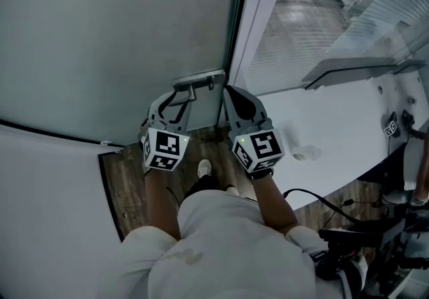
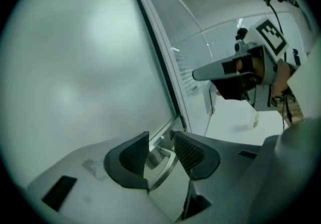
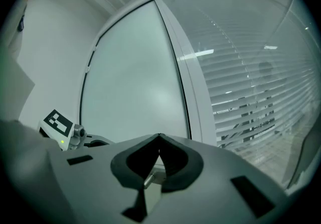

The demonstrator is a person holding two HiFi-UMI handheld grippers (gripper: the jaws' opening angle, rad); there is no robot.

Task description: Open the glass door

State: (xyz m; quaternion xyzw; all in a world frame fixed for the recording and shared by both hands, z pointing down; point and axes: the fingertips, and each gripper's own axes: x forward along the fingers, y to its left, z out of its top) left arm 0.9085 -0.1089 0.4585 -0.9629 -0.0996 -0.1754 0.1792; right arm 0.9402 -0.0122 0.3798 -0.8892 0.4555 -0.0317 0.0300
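As the head view looks down, the glass door [image 1: 120,36] stands ahead, its handle [image 1: 199,80] just before the left gripper [image 1: 179,95] and right gripper [image 1: 231,93]. Left gripper view: jaws apart, handle [image 2: 163,169] between them (pads not pressing). Right gripper view: jaw tips touching.

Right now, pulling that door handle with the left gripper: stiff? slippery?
The handle looks like a rigid metal bar, likely stiff. Smooth finish may slip between the left gripper's open jaws. The frosted glass door is large, probably heavy to swing.
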